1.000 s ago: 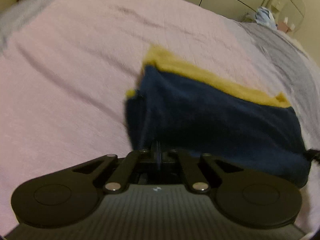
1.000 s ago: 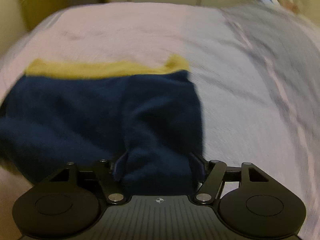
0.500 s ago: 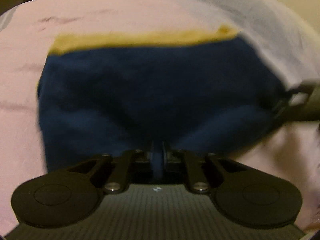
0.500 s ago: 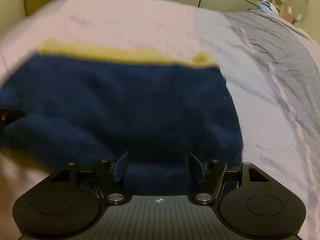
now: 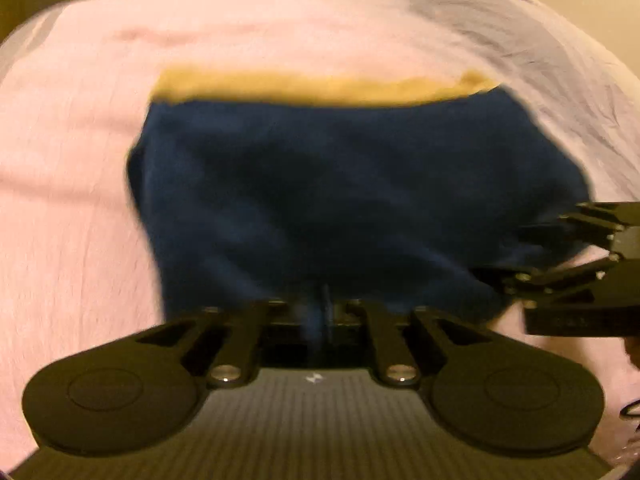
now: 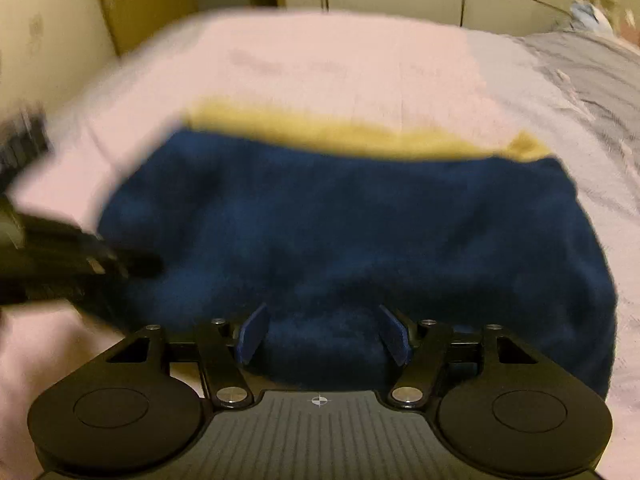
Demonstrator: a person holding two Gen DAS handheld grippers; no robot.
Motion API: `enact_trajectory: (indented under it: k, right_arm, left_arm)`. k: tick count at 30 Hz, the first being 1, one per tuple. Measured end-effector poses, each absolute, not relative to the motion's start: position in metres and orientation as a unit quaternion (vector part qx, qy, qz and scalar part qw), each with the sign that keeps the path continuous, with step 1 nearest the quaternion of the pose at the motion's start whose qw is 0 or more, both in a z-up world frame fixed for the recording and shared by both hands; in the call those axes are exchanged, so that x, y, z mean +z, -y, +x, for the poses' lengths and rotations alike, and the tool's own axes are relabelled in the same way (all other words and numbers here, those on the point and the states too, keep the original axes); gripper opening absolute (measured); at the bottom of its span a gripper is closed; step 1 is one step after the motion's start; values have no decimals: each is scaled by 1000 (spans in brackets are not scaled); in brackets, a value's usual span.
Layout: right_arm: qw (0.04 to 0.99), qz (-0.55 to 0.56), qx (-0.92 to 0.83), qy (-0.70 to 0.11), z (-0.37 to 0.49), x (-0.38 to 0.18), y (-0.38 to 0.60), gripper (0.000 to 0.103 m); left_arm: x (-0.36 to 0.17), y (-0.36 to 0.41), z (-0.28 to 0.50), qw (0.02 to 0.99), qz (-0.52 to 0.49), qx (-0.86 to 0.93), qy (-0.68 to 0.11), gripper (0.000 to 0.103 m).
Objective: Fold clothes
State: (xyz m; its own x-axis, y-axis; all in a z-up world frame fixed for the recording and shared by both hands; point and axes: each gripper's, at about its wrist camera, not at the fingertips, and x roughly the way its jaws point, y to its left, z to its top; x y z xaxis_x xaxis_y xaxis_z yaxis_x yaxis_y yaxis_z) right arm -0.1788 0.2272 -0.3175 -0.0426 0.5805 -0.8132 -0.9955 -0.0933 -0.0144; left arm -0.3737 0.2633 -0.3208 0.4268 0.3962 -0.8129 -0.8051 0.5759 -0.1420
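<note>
Pinching the near hem of the navy garment (image 5: pixel 340 184), the left gripper (image 5: pixel 320 312) has its fingers pressed together on a thin fold of cloth. The right gripper (image 6: pixel 322 334) sits with its blue pads (image 6: pixel 252 334) spread apart, a hump of navy fabric between them. From there the garment spreads toward 12 o'clock on the pink bedsheet (image 5: pixel 80 160), a yellow band (image 6: pixel 360 136) along its far edge. Grey bedding (image 6: pixel 592 64) lies at 2 o'clock.
</note>
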Motion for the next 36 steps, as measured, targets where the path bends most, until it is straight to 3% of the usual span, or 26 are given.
enact_trajectory:
  k: [2,9,11,16,20,22,24,29,32,36]
  right_arm:
    - [604,-349,652,-295,-173,-325,-224,65]
    - [667,-308,612,-292,-141,-276,-211,65]
    - [703,-300,577,-288,-123,-274,-206,65]
    - [722,-264,506,-390,-79,-302,-200,65]
    - [724,-238,530,-371,-94,-281,-194,65]
    - [712,-252,522,-396,-95,-288,-198,65]
    - [700,-268,501,-433,-95,-296,-204,65]
    - [676,-227,538,-449,-93,-246,-181,65]
    - [665,-245,549,-444,-100,-219,-163,65]
    - [661,-264,556,-429,-104,-180,-126,65]
  left_arm:
    - [-333,-269,-389,791,-292,380,-379,3]
    - [-289,-254,-415,797,-293,415,-327,5]
    - [-290,-253,-415,785,-300,424,-338,5]
    - [-295,-249,-413,751,-316,448,-369,5]
    - [-300,-246,-412,722,-328,466,-392,13]
    - [-305,-246,-411,694,-343,471,-423,13]
    - [-296,-244,-406,672,-359,476,-439,13]
    - [-243,-210,-389,683,-338,492,-420,21]
    - [-215,-175,-380,676,-339,505,-417,21]
    - [-176,-129,-365,680,-329,507,-415,28]
